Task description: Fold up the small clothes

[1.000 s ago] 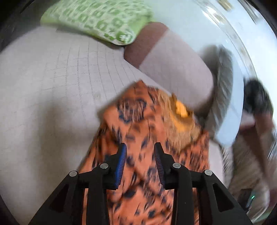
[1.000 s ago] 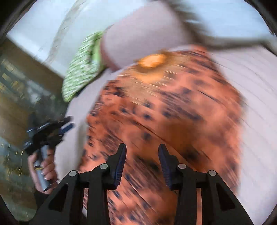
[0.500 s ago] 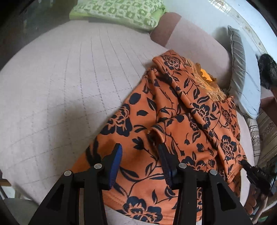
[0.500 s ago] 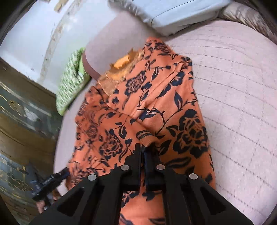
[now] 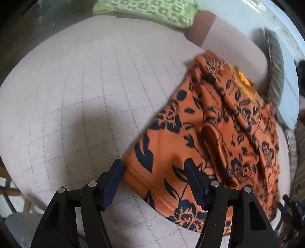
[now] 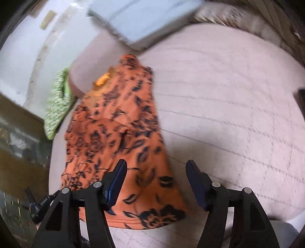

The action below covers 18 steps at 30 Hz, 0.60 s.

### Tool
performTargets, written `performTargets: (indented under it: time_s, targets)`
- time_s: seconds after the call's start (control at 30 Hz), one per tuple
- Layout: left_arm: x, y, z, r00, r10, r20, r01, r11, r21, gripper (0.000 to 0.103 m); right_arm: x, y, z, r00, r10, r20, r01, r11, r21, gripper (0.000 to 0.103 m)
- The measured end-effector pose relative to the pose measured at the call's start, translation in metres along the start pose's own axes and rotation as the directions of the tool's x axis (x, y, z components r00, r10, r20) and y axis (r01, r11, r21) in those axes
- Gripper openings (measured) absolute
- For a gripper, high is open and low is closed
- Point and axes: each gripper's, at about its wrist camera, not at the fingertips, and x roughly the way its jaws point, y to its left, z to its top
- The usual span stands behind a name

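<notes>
An orange garment with dark blue flowers (image 5: 219,137) lies rumpled lengthwise on the pale quilted bed (image 5: 80,95), its gold-trimmed neck toward the headboard. My left gripper (image 5: 154,181) hovers over the garment's near left hem corner, its jaws opening, the pads clear of the cloth. In the right wrist view the same garment (image 6: 122,133) stretches away from me. My right gripper (image 6: 156,183) straddles the near right hem edge, jaws opening wide, nothing pinched between them.
A green patterned pillow (image 5: 152,11) lies at the head of the bed, beside a padded pink headboard (image 5: 228,42). A grey-blue pillow (image 6: 144,21) leans at the far right. Brown flooring (image 6: 21,162) lies beyond the bed's left edge.
Both grippers let go of the garment and pulled back toward its near hem. The right jaws went from shut on the cloth to wide apart. The garment now lies flat on the bed.
</notes>
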Motion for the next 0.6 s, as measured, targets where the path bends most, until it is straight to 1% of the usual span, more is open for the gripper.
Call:
performTargets:
  time_s: [0.03,0.07,0.1,0.17,0.23,0.27,0.33,0.4,0.43,0.47,0.5,0.53,0.6]
  targets:
    - [-0.002,-0.003,-0.001,1.0,-0.001,0.003,0.001,1.0,0.018,0.065,0.008,0.001,-0.001,0.999,-0.018,-0.027,0.017,1.0,-0.009,0.064]
    - [-0.005,-0.004,-0.002,1.0,-0.029,0.002,0.029,0.999,0.023,0.065,0.009,0.007,-0.001,0.999,-0.046,-0.021,0.045,0.998,-0.039,0.062]
    - [-0.009,-0.001,-0.004,0.997,-0.075,0.0,0.075,0.997,0.01,0.065,0.009,0.014,-0.003,0.999,-0.046,-0.022,0.044,0.996,-0.078,0.059]
    - [-0.011,0.005,-0.005,0.995,-0.103,-0.006,0.103,0.995,-0.017,0.064,0.015,0.018,-0.01,0.997,0.017,-0.073,-0.022,0.997,-0.07,0.032]
    - [-0.011,0.012,-0.007,0.992,-0.122,-0.023,0.121,0.992,-0.041,0.064,0.015,0.013,-0.016,0.997,0.011,-0.074,-0.014,0.999,-0.041,0.028]
    - [-0.011,0.011,-0.009,0.992,-0.127,-0.028,0.126,0.991,-0.04,0.064,0.013,0.014,-0.018,0.998,0.017,-0.065,-0.019,0.999,-0.033,0.028]
    - [-0.01,0.01,-0.006,0.989,-0.142,-0.032,0.142,0.99,-0.024,0.063,0.015,0.016,-0.017,0.997,0.018,-0.073,-0.021,0.999,-0.038,0.03]
    - [-0.005,0.006,-0.003,0.984,-0.175,-0.047,0.174,0.985,-0.007,0.049,0.02,0.019,-0.017,0.997,0.006,-0.079,-0.011,0.998,-0.058,0.031]
    - [-0.003,0.005,-0.003,0.985,-0.161,-0.054,0.161,0.987,-0.002,0.037,0.021,0.022,-0.017,0.997,0.001,-0.075,-0.006,0.998,-0.067,0.03]
    - [0.002,0.006,0.0,0.985,-0.16,-0.061,0.16,0.987,-0.012,0.036,0.022,0.024,-0.017,0.997,-0.004,-0.075,-0.001,0.997,-0.072,0.03]
    - [0.001,0.012,0.001,0.981,-0.187,-0.06,0.184,0.982,-0.047,0.036,0.019,0.022,-0.019,0.997,0.001,-0.073,-0.006,0.998,-0.07,0.03]
    - [0.006,0.014,0.003,0.978,-0.201,-0.059,0.197,0.978,-0.072,0.036,0.017,0.02,-0.019,0.997,0.011,-0.07,-0.016,0.998,-0.065,0.031]
    - [0.005,0.023,0.003,0.972,-0.227,-0.051,0.22,0.969,-0.116,0.039,0.014,0.016,-0.021,0.997,0.024,-0.068,-0.028,0.998,-0.056,0.032]
